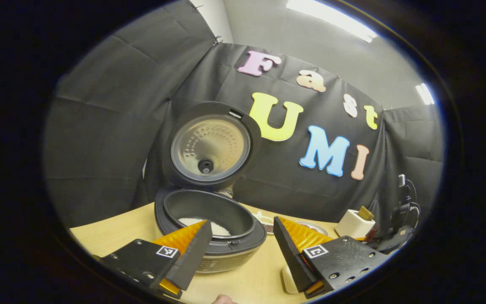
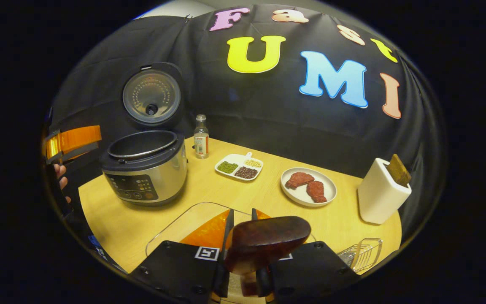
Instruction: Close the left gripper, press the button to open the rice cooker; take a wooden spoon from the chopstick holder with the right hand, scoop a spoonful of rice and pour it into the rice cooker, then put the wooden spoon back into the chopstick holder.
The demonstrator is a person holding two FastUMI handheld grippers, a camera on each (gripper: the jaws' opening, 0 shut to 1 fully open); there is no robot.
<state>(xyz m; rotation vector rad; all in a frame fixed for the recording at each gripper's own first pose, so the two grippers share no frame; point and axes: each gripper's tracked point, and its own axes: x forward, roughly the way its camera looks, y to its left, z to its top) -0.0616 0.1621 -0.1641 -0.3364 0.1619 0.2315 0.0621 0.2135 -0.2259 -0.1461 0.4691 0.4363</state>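
The rice cooker (image 1: 226, 249) stands open on the wooden table, its lid (image 1: 210, 145) tipped up and back. White rice (image 1: 220, 228) lies in the bottom of the dark inner pot. My left gripper (image 1: 242, 223) is open just in front of the cooker, with nothing between its fingers. In the right gripper view the cooker (image 2: 144, 171) is at the left. My right gripper (image 2: 242, 213) is shut on the dark wooden spoon (image 2: 268, 240), whose bowl sticks out above the fingers. The white chopstick holder (image 2: 380, 198) stands at the right with a wooden utensil (image 2: 398, 169) in it.
A small bottle (image 2: 201, 137), a divided dish of beans (image 2: 239, 166) and a plate with two meat pieces (image 2: 308, 185) sit behind the right gripper. A clear container (image 2: 171, 230) lies under it, a wire rack (image 2: 361, 253) at its right. An orange finger (image 2: 74, 139) of the left gripper is beside the cooker.
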